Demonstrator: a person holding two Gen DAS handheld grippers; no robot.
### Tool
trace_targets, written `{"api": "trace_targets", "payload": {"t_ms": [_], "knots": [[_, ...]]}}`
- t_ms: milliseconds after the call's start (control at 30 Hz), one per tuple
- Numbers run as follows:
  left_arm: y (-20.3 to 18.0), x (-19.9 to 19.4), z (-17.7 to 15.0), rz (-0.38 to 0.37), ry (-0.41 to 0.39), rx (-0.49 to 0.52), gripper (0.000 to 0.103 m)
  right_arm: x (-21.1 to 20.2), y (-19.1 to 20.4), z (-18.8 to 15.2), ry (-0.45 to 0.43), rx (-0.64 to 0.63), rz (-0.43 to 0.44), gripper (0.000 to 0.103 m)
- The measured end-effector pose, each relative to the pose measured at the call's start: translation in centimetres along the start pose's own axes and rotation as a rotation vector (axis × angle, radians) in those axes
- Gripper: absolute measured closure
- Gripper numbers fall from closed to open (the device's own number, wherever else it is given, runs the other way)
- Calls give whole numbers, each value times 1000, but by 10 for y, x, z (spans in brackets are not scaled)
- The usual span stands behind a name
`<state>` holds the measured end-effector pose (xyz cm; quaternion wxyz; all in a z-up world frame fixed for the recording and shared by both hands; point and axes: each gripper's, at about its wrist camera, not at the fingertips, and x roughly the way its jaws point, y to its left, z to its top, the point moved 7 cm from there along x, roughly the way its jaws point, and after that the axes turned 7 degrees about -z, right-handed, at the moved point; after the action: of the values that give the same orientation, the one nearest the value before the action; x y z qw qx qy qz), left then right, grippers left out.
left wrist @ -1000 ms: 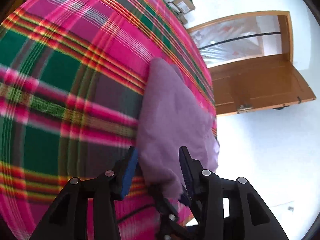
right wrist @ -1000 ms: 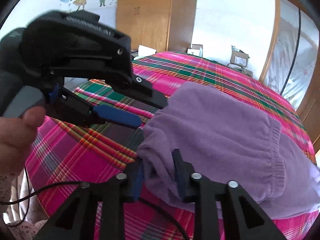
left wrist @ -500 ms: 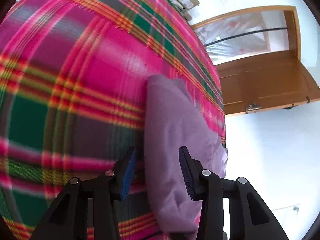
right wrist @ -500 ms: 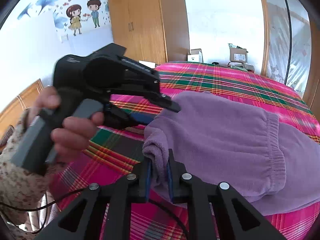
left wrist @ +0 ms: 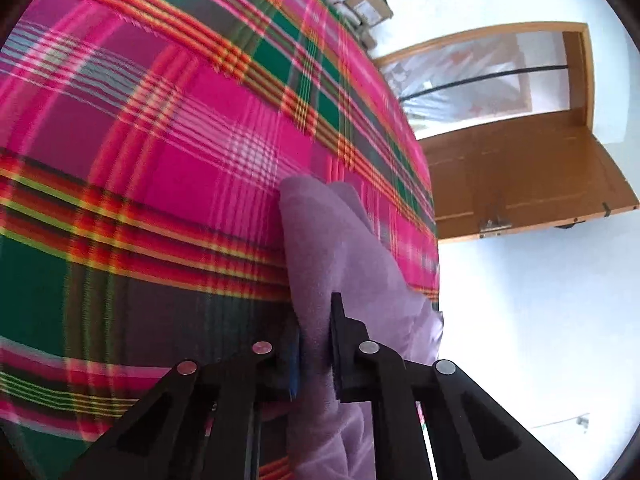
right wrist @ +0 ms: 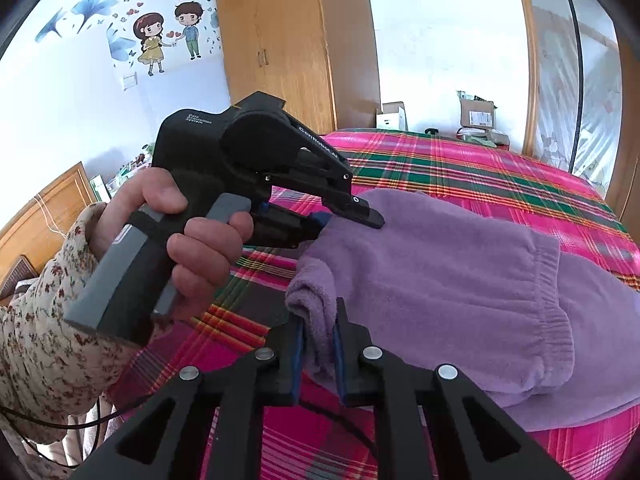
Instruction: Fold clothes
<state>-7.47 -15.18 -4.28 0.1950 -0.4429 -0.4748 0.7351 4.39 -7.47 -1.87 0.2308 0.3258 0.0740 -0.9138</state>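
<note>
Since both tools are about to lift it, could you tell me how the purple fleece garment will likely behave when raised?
The purple fleece garment will probably sag between grips: it already bunches softly in the right tool. It looks light yet bulky, lying in thick folds on the plaid bedspread. Its fuzzy nap should resist slipping as the left tool closes on it.

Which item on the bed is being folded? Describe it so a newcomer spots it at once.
Find the pink, green and red plaid bedspread that fills the room. On its near side lies a purple fleece garment, already doubled over, its gathered elastic hem showing. It is the only plain, fuzzy cloth there, with the left gripper closing on its far corner and the right gripper pinching its near one.
</note>
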Motion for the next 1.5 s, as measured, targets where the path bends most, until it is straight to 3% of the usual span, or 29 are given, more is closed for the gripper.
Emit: {"api": "trace_targets", "payload": {"t_ms": [300,667,733,800,900,933,1000,1233,1500], "knots": [[-1,-10,13,-15,-55,2,93,10,7,12,-6,-15,-14,92],[2,16,17,-25,-1,-59,88,11,3,13,-5,12,2,92],[3,22,17,-31,25,-71,88,12,3,12,-1,11,4,92],[4,33,15,-39,69,-93,79,12,4,10,2,10,3,92],[1,44,13,-63,109,-97,78,13,6,9,4,11,-1,92],[0,45,13,-53,99,-76,79,13,6,10,4,10,-3,92],[-5,42,14,-33,77,-32,93,12,7,10,2,6,-9,92],[-13,19,20,-39,19,3,93,9,21,15,-11,-25,-4,92],[2,-27,28,-4,-54,4,93,14,60,22,-12,-94,77,92]]}}
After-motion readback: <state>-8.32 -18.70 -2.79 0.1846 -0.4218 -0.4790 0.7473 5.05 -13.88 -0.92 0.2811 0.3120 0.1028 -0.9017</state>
